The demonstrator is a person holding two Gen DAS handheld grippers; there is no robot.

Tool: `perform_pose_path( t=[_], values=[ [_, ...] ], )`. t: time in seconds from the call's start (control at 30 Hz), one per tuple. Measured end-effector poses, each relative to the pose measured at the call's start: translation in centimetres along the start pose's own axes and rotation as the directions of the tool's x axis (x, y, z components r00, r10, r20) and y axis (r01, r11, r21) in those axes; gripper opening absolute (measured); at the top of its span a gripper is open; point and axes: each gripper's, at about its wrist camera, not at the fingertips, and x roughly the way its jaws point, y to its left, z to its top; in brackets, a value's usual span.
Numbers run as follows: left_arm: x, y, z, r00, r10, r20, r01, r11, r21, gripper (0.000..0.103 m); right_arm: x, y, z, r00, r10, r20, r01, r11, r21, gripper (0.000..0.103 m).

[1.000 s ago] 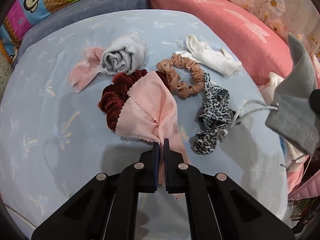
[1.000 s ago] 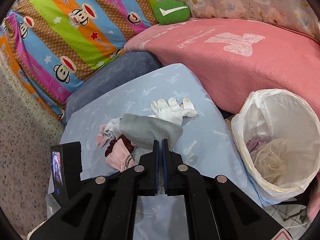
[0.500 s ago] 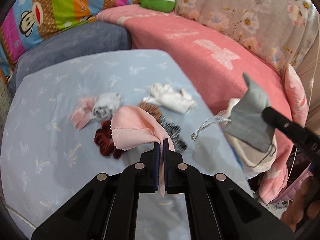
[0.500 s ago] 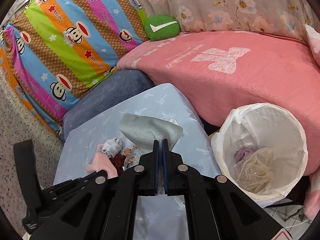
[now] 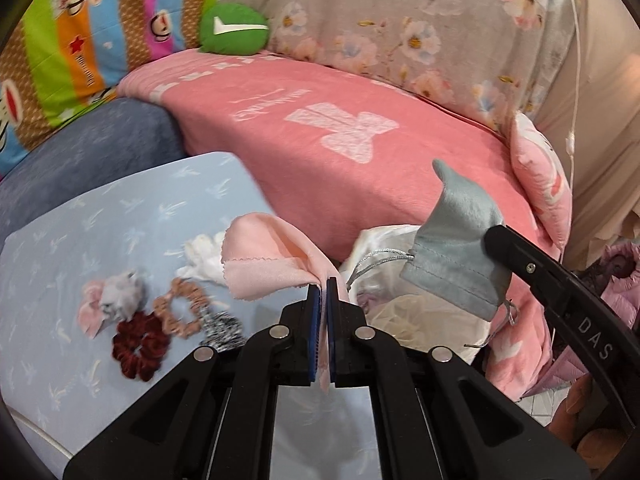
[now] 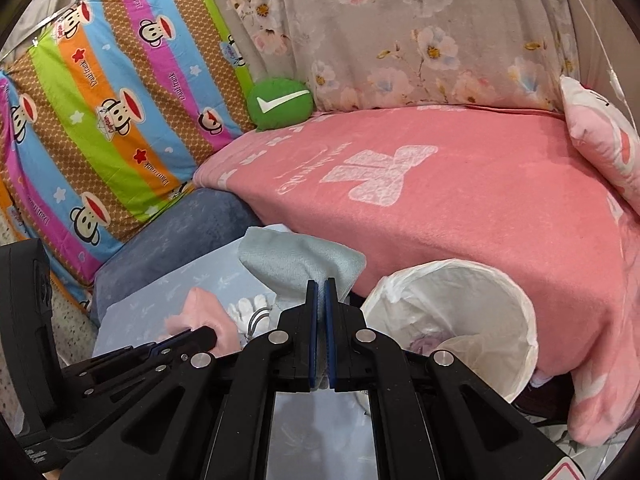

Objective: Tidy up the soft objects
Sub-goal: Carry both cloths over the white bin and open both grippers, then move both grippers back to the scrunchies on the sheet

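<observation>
Angling both tools downward, I held my left tool (image 5: pixel 323 280) clenched on a thin pink cloth (image 5: pixel 264 264), smooth, with a zigzag-cut edge, folding over itself above the blue pads. My right tool (image 6: pixel 320 282) was clamped on a grey-blue drawstring pouch (image 6: pixel 296 260), plush and velvety, with a stitched hem and a silvery cord dangling; from the left camera the pouch (image 5: pixel 456 248) hung beside a white plastic-lined bin (image 6: pixel 460 304), whose crinkled liner held filmy material. Below and to my left, on the table (image 5: pixel 80 240) under a pale blue printed sheet, lay a dark red velvet scrunchie (image 5: pixel 140 346), a tan ruffled scrunchie (image 5: pixel 180 308), a leopard-print one (image 5: pixel 224 330), a rolled grey and pink cloth (image 5: pixel 112 300), and a white glove (image 5: pixel 202 258). Behind them lay a fuzzy pink blanket (image 5: pixel 360 136).
</observation>
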Motion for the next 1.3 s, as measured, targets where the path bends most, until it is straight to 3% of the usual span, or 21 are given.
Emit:
perform_pose_path(
  t=[0.4, 0.8, 0.9, 0.97, 1.03, 1.17, 1.3],
  values=[
    [3.4, -6.2, 2.0, 0.993, -0.103, -0.055, 0.108, 0.988, 0.110, 0.004, 0.8, -7.0, 1.0, 0.994, -0.105, 0.002, 0.105, 0.989, 0.103, 0.003],
    [7.2, -8.3, 2.6, 0.983, -0.107, -0.152, 0.123, 0.987, 0.102, 0.006, 2.4, -9.8, 0.7, 0.991, -0.133, -0.032, 0.136, 0.980, 0.149, 0.004],
    [7.5, -8.2, 2.5, 0.982, -0.104, -0.157, 0.119, 0.989, 0.090, 0.021, 2.7, -10.2, 0.7, 0.990, -0.135, -0.033, 0.138, 0.978, 0.156, 0.007],
    [7.3, -8.0, 2.5, 0.987, -0.092, -0.132, 0.104, 0.991, 0.087, 0.048, 2.8, -10.4, 0.8, 0.990, -0.140, -0.030, 0.143, 0.976, 0.166, 0.010],
    [6.9, -7.9, 2.7, 0.992, -0.076, -0.098, 0.085, 0.992, 0.090, 0.059, 2.9, -10.4, 0.9, 0.991, -0.133, -0.025, 0.135, 0.977, 0.162, 0.010],
    [6.5, -7.3, 3.2, 0.995, -0.065, -0.073, 0.071, 0.994, 0.084, 0.061, 2.9, -10.0, 0.8, 0.991, -0.135, -0.019, 0.137, 0.980, 0.147, 0.025],
    [6.4, -6.6, 2.9, 0.998, -0.023, -0.064, 0.028, 0.996, 0.087, 0.061, 2.9, -9.7, 0.4, 0.991, -0.130, -0.030, 0.132, 0.982, 0.137, 0.026]
  ],
)
